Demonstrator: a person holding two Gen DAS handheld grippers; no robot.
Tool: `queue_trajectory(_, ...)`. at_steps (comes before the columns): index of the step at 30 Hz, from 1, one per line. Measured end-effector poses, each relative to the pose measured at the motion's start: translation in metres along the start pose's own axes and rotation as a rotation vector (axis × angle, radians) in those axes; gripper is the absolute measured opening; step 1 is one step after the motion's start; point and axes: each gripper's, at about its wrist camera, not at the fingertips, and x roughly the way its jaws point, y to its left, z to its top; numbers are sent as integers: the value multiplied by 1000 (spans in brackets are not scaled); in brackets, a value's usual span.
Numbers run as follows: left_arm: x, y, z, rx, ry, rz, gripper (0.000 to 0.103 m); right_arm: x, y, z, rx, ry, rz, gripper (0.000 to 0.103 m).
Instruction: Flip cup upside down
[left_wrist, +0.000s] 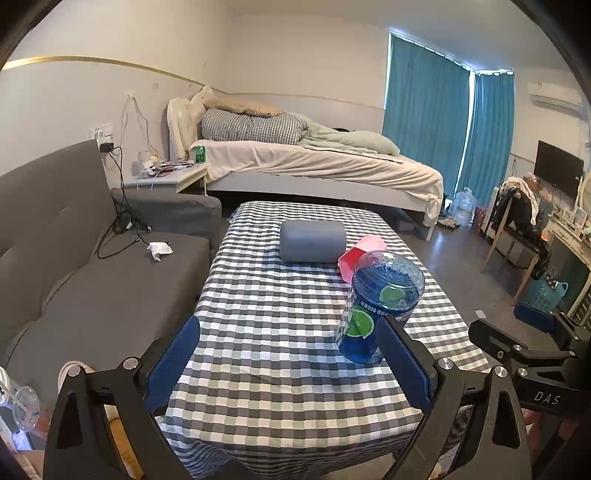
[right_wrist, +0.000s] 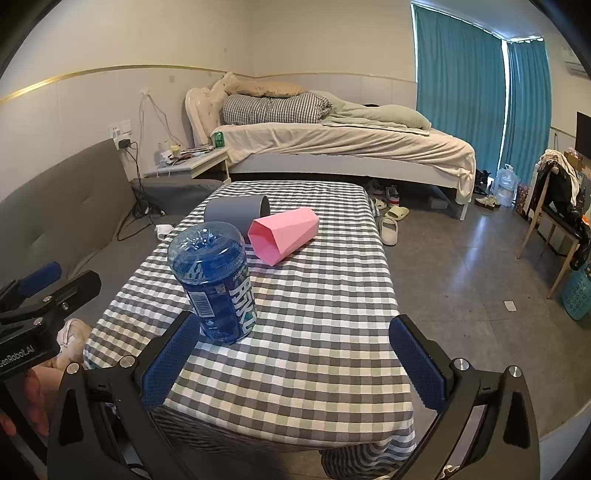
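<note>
Checked cloth (right_wrist: 314, 332) bare beside blue cup (right_wrist: 216, 284).

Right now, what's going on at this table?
A person holds a two-finger gripper in each hand over the checkered table; both the left gripper and the right gripper are open and empty. The blue cup stands near the front with its closed end up, print inverted, so it looks already flipped. The pink cup and grey cup lie on their sides farther back.
</note>
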Motion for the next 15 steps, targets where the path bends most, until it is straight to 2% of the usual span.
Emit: queue_trajectory(15, 2, 3, -2, -17, 4, -2, 99, 0, -2, 1, 7, -4, -1, 103)
